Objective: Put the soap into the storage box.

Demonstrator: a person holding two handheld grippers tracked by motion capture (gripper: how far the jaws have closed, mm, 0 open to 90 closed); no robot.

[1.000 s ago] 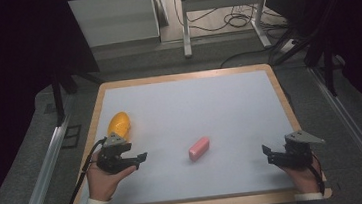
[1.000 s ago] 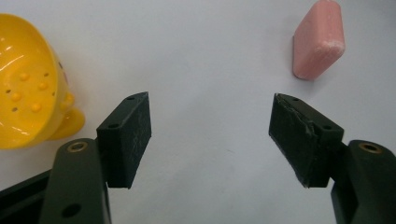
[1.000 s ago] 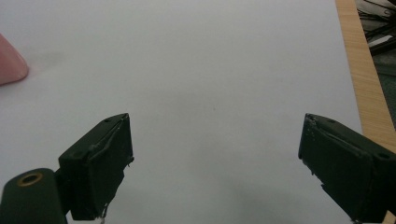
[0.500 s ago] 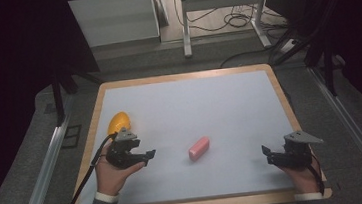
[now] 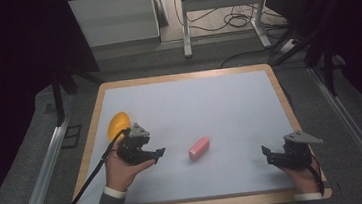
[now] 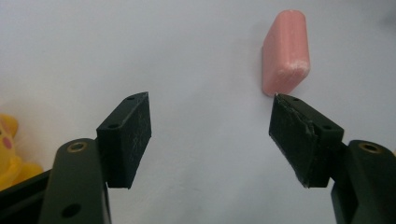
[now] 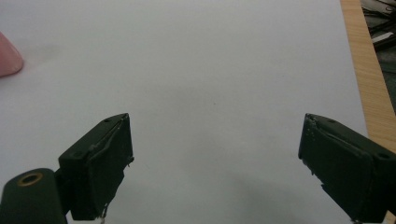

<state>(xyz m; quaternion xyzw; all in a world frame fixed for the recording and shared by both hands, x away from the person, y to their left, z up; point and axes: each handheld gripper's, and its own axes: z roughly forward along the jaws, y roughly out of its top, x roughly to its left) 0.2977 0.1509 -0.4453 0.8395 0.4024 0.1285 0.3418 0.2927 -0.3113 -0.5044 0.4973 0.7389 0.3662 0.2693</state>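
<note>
Pink block (image 6: 286,51): rounded corners, matte, whitish scuffs at its near end; flat on tabletop (image 5: 230,107).
Position: just ahead of left tool (image 5: 158,154).
Left tool: wide, empty.
Right tool (image 5: 268,154): wide, empty.

The bar (image 5: 199,148) lies mid-table (image 5: 229,102) — the toy (image 5: 118,125) well left, near the edge.

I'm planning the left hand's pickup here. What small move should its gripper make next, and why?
Probably ease the left gripper forward and a little toward its right-hand finger, so the pink block comes between the fingers. They stand open with nothing between them, and the block lies on the white table just beyond the right-hand fingertip, off the centre line.
</note>
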